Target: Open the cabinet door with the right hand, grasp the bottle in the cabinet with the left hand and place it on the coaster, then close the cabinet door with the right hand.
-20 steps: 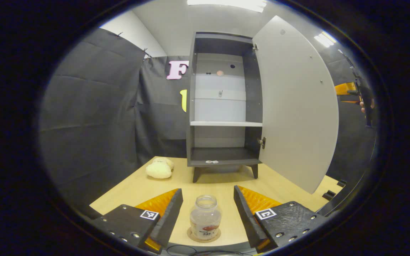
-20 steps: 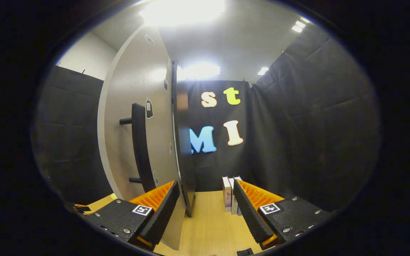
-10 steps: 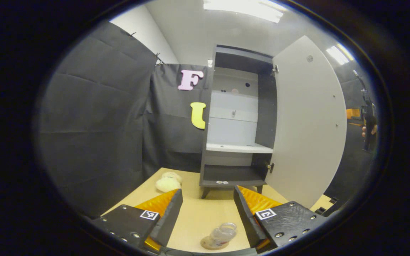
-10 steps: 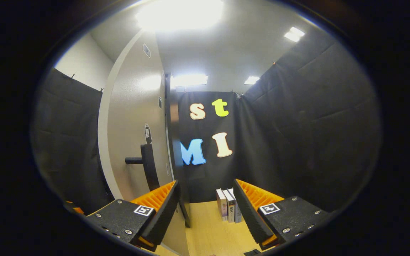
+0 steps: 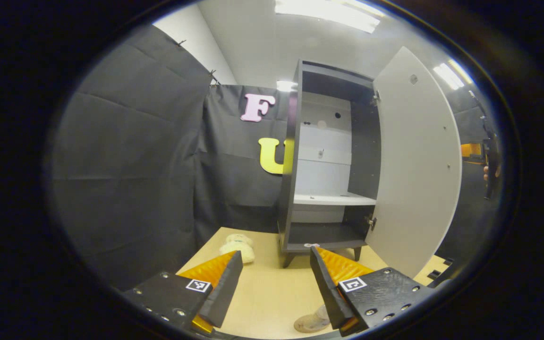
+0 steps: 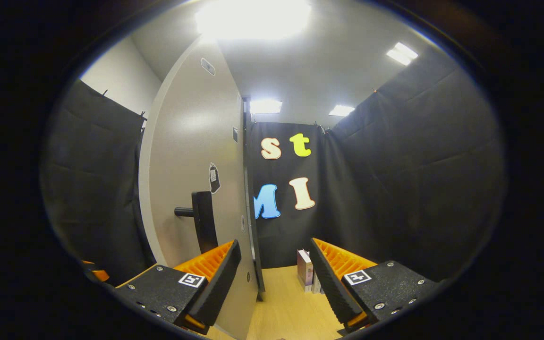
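The tall grey cabinet door (image 5: pixel 416 160) stands open while your left gripper (image 5: pixel 276 283) and right gripper (image 6: pixel 274 278) both gape empty.

From my left gripper view: cabinet (image 5: pixel 328 189) at the table's (image 5: pixel 262 293) far side, door (image 5: pixel 418 160) swung open to its right, plush toy (image 5: pixel 239 246) left of its legs, coaster (image 5: pixel 310 323) nearest me (bottle mostly hidden). Right gripper view: books (image 6: pixel 306 270) stand behind the door.

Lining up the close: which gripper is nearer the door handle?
The right gripper: the black door handle stands just beyond its left finger. The left gripper faces the door's inner side.
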Demonstrator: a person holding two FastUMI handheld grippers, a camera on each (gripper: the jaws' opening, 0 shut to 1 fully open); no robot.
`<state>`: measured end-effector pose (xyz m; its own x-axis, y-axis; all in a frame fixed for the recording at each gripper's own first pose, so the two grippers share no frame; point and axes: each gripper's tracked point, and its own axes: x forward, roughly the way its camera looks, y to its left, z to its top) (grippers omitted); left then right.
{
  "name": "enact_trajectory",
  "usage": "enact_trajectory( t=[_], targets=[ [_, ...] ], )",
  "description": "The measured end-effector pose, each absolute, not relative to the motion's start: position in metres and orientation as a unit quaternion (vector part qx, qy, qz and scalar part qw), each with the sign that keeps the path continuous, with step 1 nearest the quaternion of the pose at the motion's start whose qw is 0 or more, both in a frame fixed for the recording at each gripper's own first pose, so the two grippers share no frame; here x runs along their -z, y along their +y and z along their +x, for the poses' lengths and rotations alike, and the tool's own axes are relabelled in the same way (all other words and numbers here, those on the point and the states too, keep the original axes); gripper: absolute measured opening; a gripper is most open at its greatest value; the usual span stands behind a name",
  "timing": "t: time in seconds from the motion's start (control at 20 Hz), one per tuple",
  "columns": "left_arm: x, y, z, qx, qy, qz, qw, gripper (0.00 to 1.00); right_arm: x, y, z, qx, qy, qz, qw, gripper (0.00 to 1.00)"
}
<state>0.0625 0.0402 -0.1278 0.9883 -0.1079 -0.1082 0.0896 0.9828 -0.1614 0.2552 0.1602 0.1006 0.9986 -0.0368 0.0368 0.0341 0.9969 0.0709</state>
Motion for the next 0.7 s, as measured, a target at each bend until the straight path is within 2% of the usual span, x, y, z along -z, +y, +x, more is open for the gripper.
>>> enact_trajectory(
  t=[0.05, 0.2, 0.25, 0.3, 0.35, 0.45, 0.5, 0.55, 0.6, 0.65, 0.7],
  targets=[
    [0.129, 0.047, 0.062, 0.049, 0.057, -0.074, 0.994, 0.83, -0.101, 0.165, 0.255, 0.014, -0.019, 0.034, 0.999, 0.91],
    [0.133, 0.068, 0.059, 0.046, 0.054, -0.066, 0.995, 0.82, -0.101, 0.179, 0.257, 0.0, -0.02, 0.034, 0.999, 0.91],
    [0.132, 0.076, 0.055, 0.045, 0.051, -0.067, 0.995, 0.78, -0.101, 0.184, 0.257, -0.005, -0.019, 0.035, 0.999, 0.91],
    [0.132, 0.082, 0.052, 0.045, 0.049, -0.067, 0.996, 0.82, -0.102, 0.189, 0.258, -0.01, -0.019, 0.035, 0.999, 0.91],
    [0.132, 0.09, 0.048, 0.042, 0.047, -0.066, 0.996, 0.78, -0.102, 0.194, 0.258, -0.016, -0.019, 0.035, 0.999, 0.91],
    [0.135, 0.106, 0.041, 0.034, 0.048, -0.061, 0.996, 0.78, -0.102, 0.202, 0.261, -0.027, -0.02, 0.033, 0.999, 0.91],
    [0.136, 0.114, 0.04, 0.03, 0.049, -0.06, 0.997, 0.82, -0.102, 0.204, 0.261, -0.031, -0.02, 0.032, 0.999, 0.91],
    [0.138, 0.12, 0.035, 0.029, 0.049, -0.062, 0.996, 0.82, -0.102, 0.208, 0.262, -0.035, -0.02, 0.033, 0.999, 0.91],
    [0.14, 0.123, 0.031, 0.027, 0.05, -0.063, 0.996, 0.78, -0.101, 0.213, 0.263, -0.04, -0.02, 0.034, 0.998, 0.91],
    [0.143, 0.128, 0.028, 0.022, 0.053, -0.062, 0.996, 0.82, -0.101, 0.217, 0.264, -0.047, -0.018, 0.036, 0.998, 0.91],
    [0.146, 0.13, 0.028, 0.018, 0.055, -0.061, 0.996, 0.82, -0.1, 0.222, 0.265, -0.054, -0.017, 0.039, 0.998, 0.91]
  ],
)
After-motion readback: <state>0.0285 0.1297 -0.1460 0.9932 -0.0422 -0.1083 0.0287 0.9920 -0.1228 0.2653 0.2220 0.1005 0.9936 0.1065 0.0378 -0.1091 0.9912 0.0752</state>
